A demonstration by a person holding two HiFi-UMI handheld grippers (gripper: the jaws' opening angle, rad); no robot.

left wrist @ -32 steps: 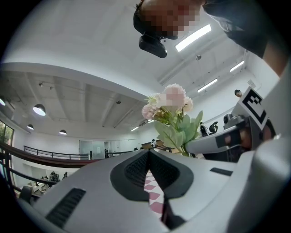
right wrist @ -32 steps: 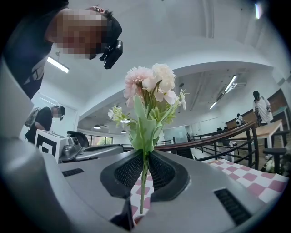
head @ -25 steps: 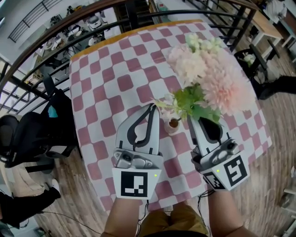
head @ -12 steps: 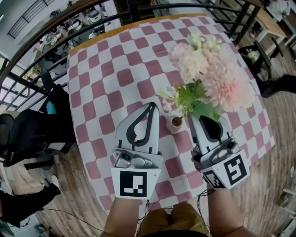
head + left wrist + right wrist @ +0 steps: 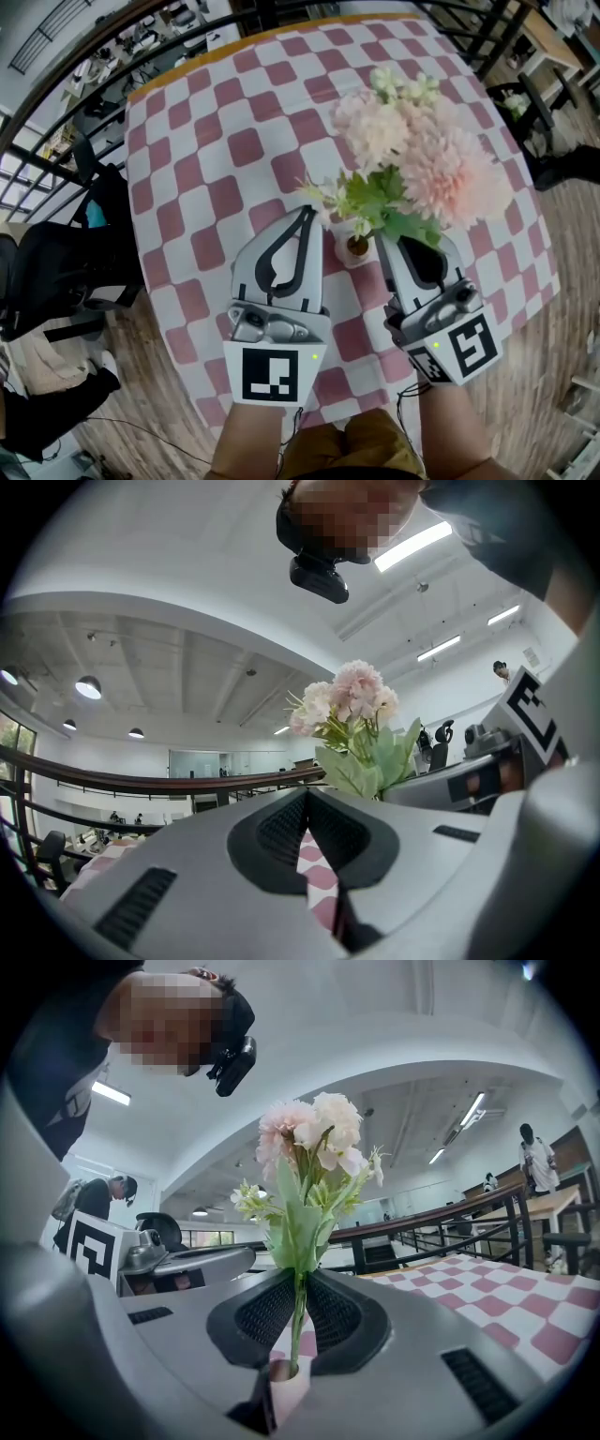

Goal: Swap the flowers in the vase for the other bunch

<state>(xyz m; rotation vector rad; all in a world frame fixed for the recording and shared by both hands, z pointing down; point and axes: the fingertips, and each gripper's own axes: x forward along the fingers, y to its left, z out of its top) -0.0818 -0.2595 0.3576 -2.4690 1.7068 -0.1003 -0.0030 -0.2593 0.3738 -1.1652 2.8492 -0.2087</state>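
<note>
Head view, and the table point(image 5: 234, 150) in its pink-and-white check cloth fills the frame. A black chair point(image 5: 47, 272) stands off its 9 o'clock side, and a dark railing point(image 5: 424, 1211) curves behind the table in the right gripper view.

Both grippers come in from 6 o'clock, side by side. The left gripper point(image 5: 306, 217) has its jaws pressed together on nothing; its own view shows only a sliver of check cloth through the slit. It sits at 8 o'clock of the vase, just beside it, not touching. The right gripper point(image 5: 392, 251) lies at 4 o'clock of the vase.

The bunch point(image 5: 412, 155), pale pink heads over green leaves, fans out towards 1 o'clock of the vase. Its leaves hang over the right gripper's tips and hide them from above.

The right gripper view settles it: the jaws are pinching the green stem point(image 5: 298, 1312), which runs straight down between the pads. The small pale vase point(image 5: 354, 248) stands on the cloth between the two grippers, and the stem's lower end is at its mouth.

Against a second ago, the leaves have slid closer over the vase mouth. The two grippers keep the same side-by-side pose, and the cloth's far edge has moved up the frame.
</note>
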